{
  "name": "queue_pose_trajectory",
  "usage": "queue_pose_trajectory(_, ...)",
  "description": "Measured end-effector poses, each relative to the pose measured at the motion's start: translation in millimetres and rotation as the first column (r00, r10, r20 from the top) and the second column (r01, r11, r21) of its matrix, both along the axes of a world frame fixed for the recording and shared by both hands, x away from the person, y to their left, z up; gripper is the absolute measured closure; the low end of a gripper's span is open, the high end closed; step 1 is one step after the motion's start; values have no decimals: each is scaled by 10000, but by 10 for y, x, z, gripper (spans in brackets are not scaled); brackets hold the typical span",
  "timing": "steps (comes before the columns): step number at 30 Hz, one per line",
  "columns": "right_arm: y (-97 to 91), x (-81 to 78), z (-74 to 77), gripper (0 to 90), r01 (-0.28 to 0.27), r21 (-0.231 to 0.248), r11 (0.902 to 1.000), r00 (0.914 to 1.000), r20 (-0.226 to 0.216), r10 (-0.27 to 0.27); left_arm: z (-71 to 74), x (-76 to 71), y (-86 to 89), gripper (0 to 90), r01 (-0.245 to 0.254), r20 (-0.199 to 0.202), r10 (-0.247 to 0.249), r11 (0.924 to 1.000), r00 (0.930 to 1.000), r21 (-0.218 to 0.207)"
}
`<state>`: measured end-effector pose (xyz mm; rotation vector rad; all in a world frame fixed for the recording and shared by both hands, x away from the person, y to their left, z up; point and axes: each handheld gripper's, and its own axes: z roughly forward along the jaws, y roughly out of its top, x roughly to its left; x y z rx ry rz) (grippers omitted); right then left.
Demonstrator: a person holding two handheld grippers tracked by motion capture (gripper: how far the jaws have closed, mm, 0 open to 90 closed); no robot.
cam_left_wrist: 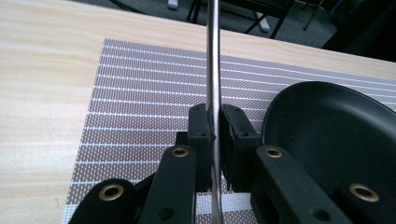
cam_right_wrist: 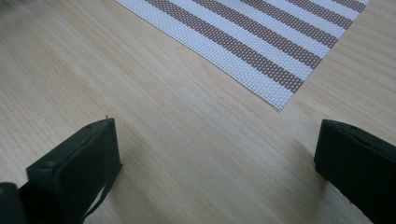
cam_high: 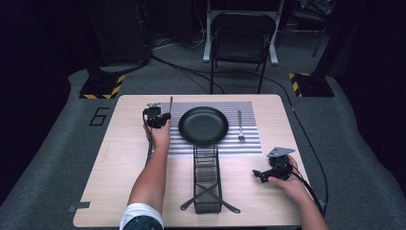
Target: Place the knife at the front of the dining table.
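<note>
My left gripper (cam_high: 163,116) is shut on a slim silver utensil (cam_high: 170,103) over the left part of the striped placemat (cam_high: 249,143). In the left gripper view the utensil (cam_left_wrist: 213,70) runs edge-on between the pads (cam_left_wrist: 201,128) and out past them, just left of the black plate (cam_left_wrist: 336,135). I cannot tell which kind of utensil it is. The plate (cam_high: 203,125) sits mid-mat, with a fork (cam_high: 241,125) lying to its right. My right gripper (cam_high: 261,175) rests low at the front right, open, with bare wood between its jaws (cam_right_wrist: 215,154).
A black wire caddy (cam_high: 207,179) stands in front of the plate, with two dark utensils crossed at its near end. The placemat corner (cam_right_wrist: 280,100) lies just ahead of the right gripper. A folding chair (cam_high: 239,43) stands beyond the table's far edge.
</note>
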<state>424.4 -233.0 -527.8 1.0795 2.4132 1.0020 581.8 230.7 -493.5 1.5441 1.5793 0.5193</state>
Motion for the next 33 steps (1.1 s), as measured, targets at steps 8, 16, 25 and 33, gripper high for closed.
queue_pose_trajectory(8, 0, 0, 0, 0, 0, 1, 10000, 10000, 1, 0, -150, 30, -4, 824, -385, -337, 382, 9992, 9987, -80)
queue_pose_trajectory(16, 0, 0, 0, 0, -1, 1, 10000, 10000, 3, 1, -231, 36, -26, 823, -627, -642, 614, 9978, 9961, -192)
queue_pose_trajectory(25, 0, 0, 0, 0, 2, 2, 10000, 10000, 2, -2, -287, 81, -38, 823, -776, -885, 762, 9969, 9932, -119)
queue_pose_trajectory(33, 0, 0, 0, 0, 1, 2, 10000, 10000, 3, -1, -284, 133, -73, 823, -750, -1025, 751, 9972, 9919, 47)
